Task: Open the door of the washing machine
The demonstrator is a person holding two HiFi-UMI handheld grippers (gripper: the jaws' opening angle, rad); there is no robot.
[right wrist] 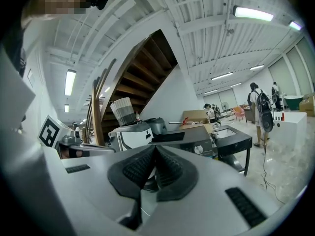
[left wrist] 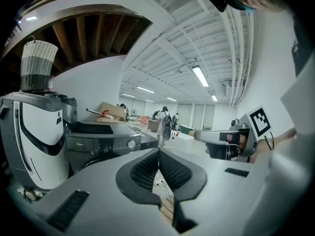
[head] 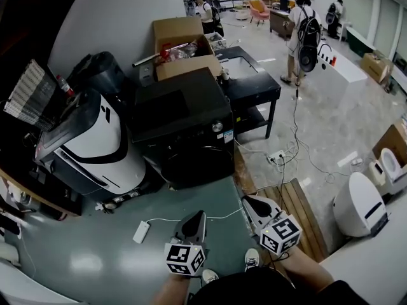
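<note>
Head view: left claw [head: 196, 216] and right claw [head: 250, 201] are held closed and empty over the green floor [head: 95, 234], well apart from the washing machine [head: 184, 126]. Red items and a metal tube are seen in the open cardboard box [head: 187, 65] behind it.

Left gripper view: jaws pressed together, nothing gripped; the washing machine [left wrist: 103, 144] is seen ahead-left.

Right gripper view: jaws together, empty. A striped basket [right wrist: 123, 111] is set atop a white appliance [right wrist: 130, 134]; contents can't be told.

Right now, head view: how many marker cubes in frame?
2. Left cube on the left gripper, bottom centre; right cube on the right gripper, just beside it. None appear hidden.
</note>
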